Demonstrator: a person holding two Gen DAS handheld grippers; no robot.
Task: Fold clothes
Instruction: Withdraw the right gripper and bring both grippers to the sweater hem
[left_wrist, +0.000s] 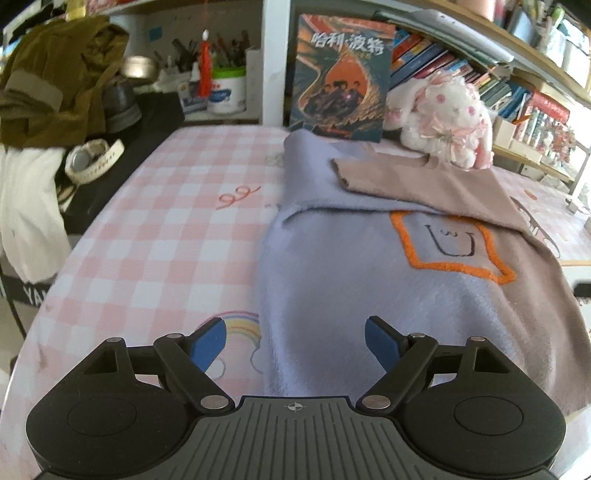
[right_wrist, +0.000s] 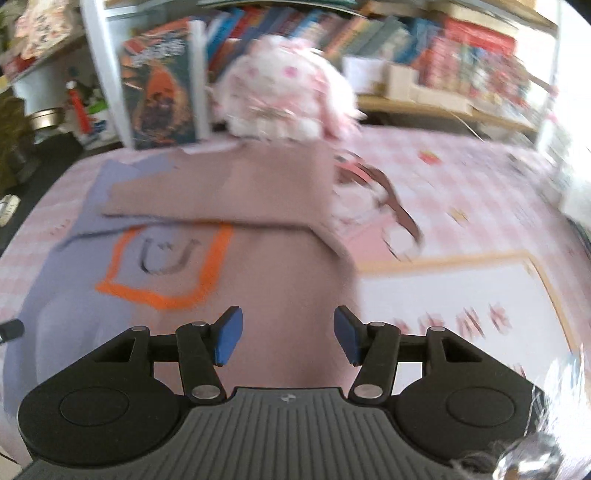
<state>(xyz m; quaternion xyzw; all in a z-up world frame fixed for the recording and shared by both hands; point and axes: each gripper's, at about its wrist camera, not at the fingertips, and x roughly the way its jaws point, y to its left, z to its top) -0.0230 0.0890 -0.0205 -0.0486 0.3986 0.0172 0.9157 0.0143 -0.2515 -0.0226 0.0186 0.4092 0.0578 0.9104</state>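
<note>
Lilac-and-mauve fuzzy knit sweater (left_wrist: 351, 280) lay on pink checked surface (left_wrist: 166, 240), sleeves folded in; soft, limp, best pinched at hem; left gripper (left_wrist: 295, 343) and right gripper (right_wrist: 288, 336) open, empty

Sweater (left_wrist: 332, 280): half lavender-blue, half dusty brown-pink, with an orange outlined patch (left_wrist: 448, 245) holding a dark smiling face. Tablecloth (left_wrist: 159, 236): pink-and-white check, small rainbow print (left_wrist: 242, 326). Plush rabbit (left_wrist: 443, 118): white with pink spots. Jacket (left_wrist: 55, 81): olive green. Gripper pads (left_wrist: 208, 345): blue on black arms.
</note>
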